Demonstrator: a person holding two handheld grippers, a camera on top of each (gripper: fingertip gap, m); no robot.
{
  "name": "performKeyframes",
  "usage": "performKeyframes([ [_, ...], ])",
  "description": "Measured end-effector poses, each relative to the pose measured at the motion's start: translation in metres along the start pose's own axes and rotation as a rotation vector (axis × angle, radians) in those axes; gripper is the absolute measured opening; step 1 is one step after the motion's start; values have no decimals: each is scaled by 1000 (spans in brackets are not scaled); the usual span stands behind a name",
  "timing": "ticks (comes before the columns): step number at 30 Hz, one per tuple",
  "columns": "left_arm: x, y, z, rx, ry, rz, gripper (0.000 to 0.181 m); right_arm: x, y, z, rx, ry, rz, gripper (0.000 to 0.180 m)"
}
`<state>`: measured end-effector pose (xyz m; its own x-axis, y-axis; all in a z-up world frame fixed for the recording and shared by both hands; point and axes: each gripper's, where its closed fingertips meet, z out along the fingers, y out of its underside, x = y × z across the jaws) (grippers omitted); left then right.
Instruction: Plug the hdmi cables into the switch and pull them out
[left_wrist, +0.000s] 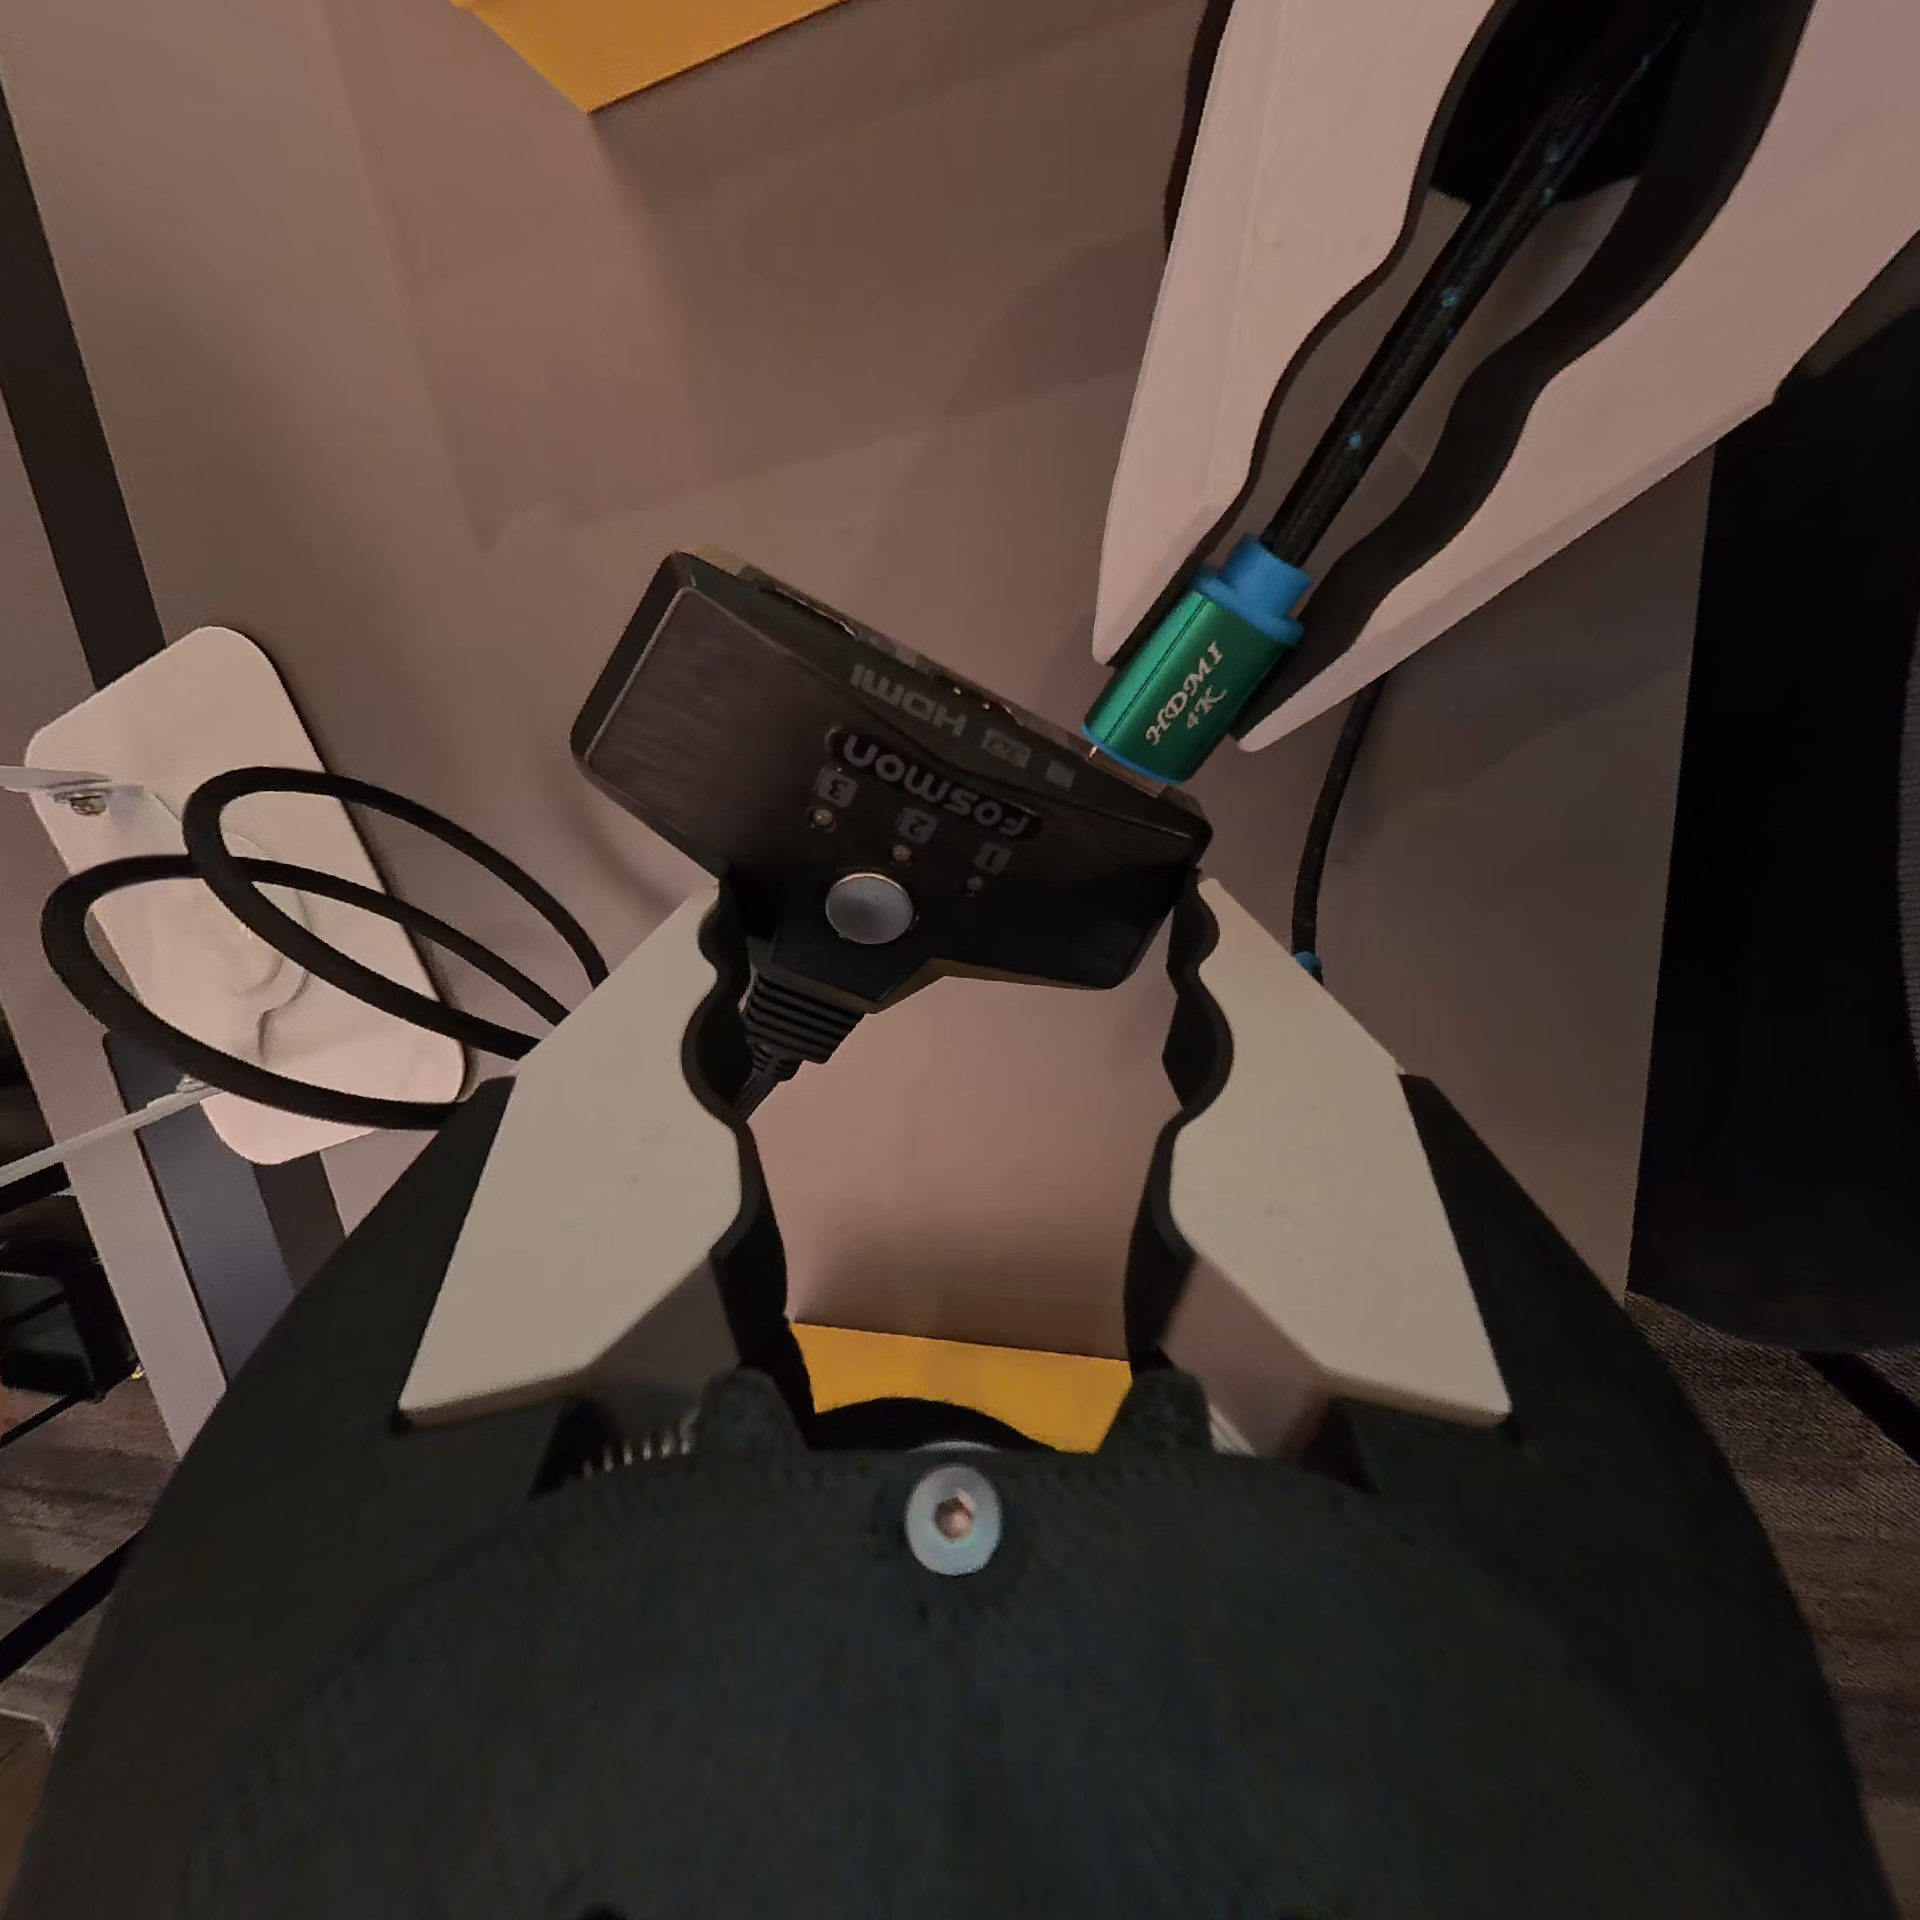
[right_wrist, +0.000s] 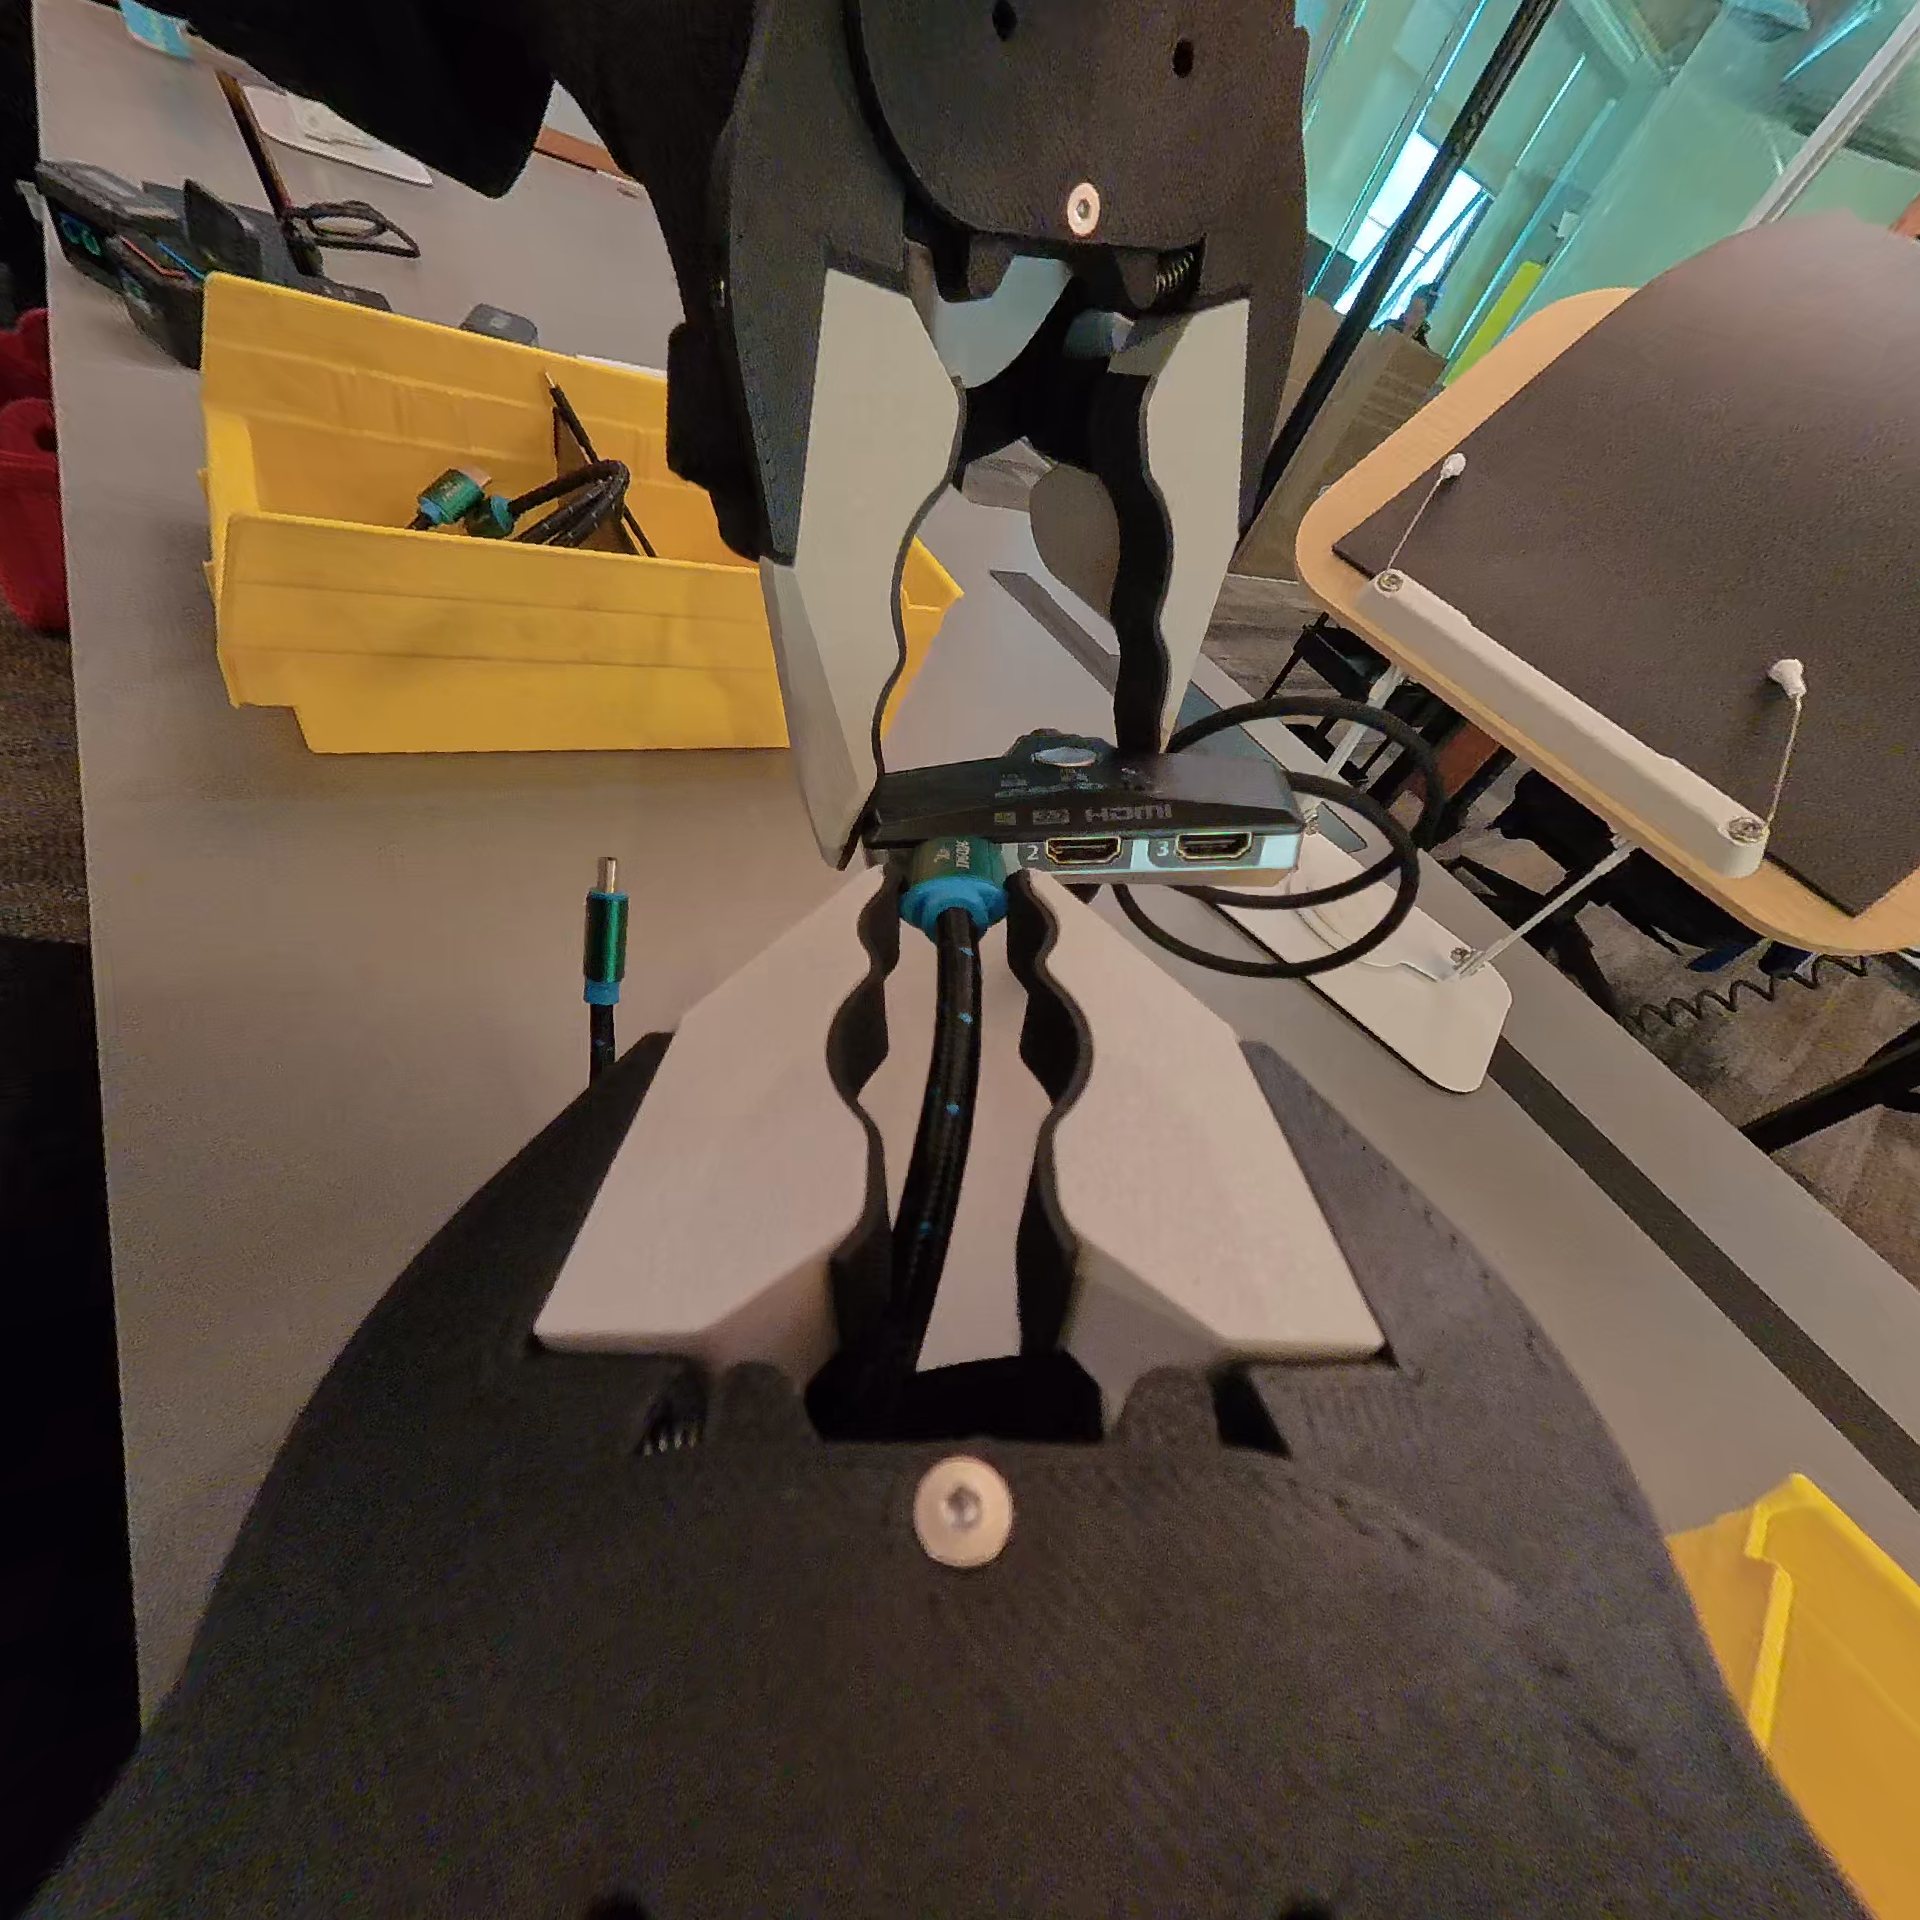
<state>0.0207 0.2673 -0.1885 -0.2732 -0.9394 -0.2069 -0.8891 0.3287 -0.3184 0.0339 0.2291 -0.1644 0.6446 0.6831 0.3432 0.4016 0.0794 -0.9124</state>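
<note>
My left gripper (left_wrist: 951, 914) is shut on the black HDMI switch (left_wrist: 831, 748) and holds it by its narrow end above the table. The switch's black lead (left_wrist: 312, 935) loops away to the left. My right gripper (right_wrist: 956, 883) is shut on a green HDMI plug (right_wrist: 951, 860) with a blue collar and a braided cable (right_wrist: 940, 1091). The plug sits at the first port of the switch (right_wrist: 1143, 795); I cannot tell how deep it is. Two ports beside it (right_wrist: 1086, 852) are empty. The left gripper (right_wrist: 987, 784) comes down from above. The right gripper (left_wrist: 1195, 686) comes in from the upper right.
Another green HDMI plug (right_wrist: 606, 925) lies on the grey table (right_wrist: 364, 935) to the left. A yellow bin (right_wrist: 468, 644) behind it holds more cables. A second yellow bin (right_wrist: 1818, 1662) is at the near right. A white cable plate (right_wrist: 1455, 1008) and a chair (right_wrist: 1662, 520) are to the right. My hands' fingertips stand some 5 cm from each other.
</note>
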Motion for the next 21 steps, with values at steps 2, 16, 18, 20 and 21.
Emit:
performKeyframes([
  [2,-1,-1,0,4,-5,0,79,1,0,-1,2,0,3,18],
  [16,-17,27,26,-111,-44,28,79,-8,-6,-16,-14,-142,-6,31],
  [18,-20,32,32,-132,-45,29,79,-1,-10,-22,-1,-137,15,31],
  [20,-21,35,39,-152,-37,37,79,9,-15,-30,26,-112,34,30],
  [21,-22,37,44,-165,-32,41,79,14,-18,-33,34,-100,46,29],
])
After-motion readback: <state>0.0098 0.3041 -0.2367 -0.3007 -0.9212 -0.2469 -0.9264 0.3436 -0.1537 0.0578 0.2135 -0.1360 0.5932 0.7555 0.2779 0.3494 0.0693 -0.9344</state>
